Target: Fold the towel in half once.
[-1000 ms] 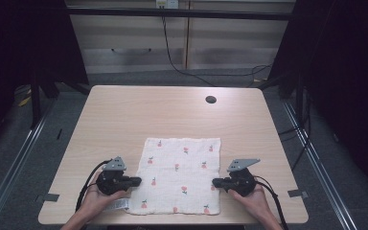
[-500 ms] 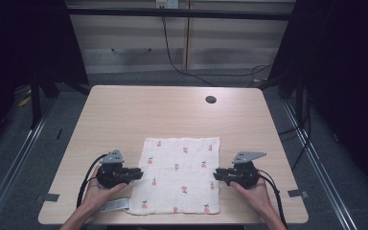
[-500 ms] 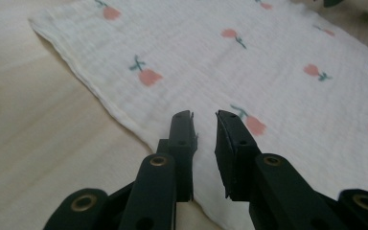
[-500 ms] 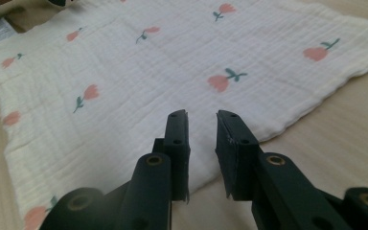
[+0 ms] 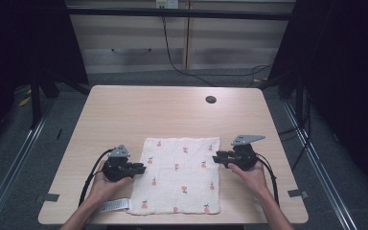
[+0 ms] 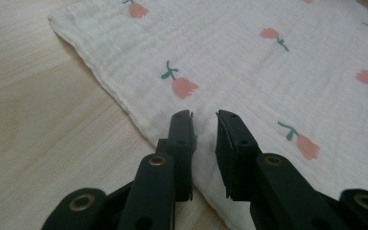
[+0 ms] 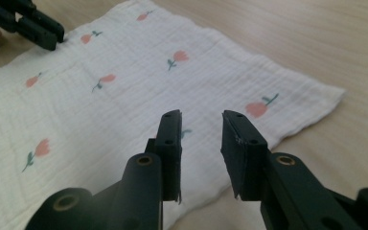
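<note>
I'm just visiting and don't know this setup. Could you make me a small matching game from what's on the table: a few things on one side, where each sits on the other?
Things:
1. cloth
2. left tongs
3. right tongs
4. dark round hole

Places:
A. far side of the table, towards its right
B. at the cloth's left edge
C. flat in the near middle of the table
D. at the cloth's right edge

Pairs: 1-C, 2-B, 3-D, 4-A
</note>
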`<move>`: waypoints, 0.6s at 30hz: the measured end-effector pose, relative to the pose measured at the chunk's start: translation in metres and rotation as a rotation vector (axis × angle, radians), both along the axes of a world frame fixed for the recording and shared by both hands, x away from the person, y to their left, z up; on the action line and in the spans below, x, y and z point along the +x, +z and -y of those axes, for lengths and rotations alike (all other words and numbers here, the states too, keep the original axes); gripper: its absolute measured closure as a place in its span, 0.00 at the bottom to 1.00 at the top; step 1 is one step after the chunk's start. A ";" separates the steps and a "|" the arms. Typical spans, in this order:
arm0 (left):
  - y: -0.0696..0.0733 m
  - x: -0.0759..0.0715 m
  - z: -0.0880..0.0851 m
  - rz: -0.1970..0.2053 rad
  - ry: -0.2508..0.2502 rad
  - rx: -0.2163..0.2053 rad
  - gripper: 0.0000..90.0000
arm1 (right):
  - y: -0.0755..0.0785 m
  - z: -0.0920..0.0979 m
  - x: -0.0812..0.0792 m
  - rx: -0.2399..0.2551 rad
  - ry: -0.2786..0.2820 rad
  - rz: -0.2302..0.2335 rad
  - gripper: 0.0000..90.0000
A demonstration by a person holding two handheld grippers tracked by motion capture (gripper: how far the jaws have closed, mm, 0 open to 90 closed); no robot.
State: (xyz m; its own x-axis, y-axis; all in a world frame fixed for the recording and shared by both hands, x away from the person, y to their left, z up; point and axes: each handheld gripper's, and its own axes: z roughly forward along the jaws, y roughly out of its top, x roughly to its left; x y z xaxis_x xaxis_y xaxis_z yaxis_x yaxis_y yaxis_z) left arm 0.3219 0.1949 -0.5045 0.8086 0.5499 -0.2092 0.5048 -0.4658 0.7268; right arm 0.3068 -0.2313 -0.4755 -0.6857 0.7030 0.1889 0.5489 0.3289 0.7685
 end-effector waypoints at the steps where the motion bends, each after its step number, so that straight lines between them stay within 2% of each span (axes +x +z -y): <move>1: 0.000 0.000 0.000 0.003 0.000 0.001 0.85 | 0.001 0.000 0.005 0.000 -0.001 0.002 0.77; 6: -0.001 -0.002 0.002 0.013 -0.004 0.001 0.85 | 0.002 0.000 0.026 -0.009 -0.027 0.000 0.74; 8: -0.002 -0.001 0.000 0.009 -0.001 -0.006 0.86 | 0.002 0.001 0.032 0.013 -0.021 0.004 0.73; 10: -0.002 -0.002 0.001 0.016 0.001 -0.003 0.86 | 0.004 0.002 0.040 -0.008 -0.034 0.004 0.72; 14: -0.001 -0.003 0.001 0.023 -0.002 0.004 0.86 | 0.006 0.009 0.053 -0.014 -0.087 0.013 0.70; 18: -0.002 -0.003 0.001 0.019 -0.002 0.000 0.86 | 0.002 0.013 0.066 -0.029 -0.108 -0.015 0.70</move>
State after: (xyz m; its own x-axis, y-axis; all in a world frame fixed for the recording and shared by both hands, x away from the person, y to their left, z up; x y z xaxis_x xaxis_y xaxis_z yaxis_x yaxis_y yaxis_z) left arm 0.3192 0.1939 -0.5061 0.8135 0.5483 -0.1937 0.4899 -0.4668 0.7363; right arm 0.3729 -0.2443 -0.4734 -0.6026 0.7781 0.1772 0.5937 0.2887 0.7511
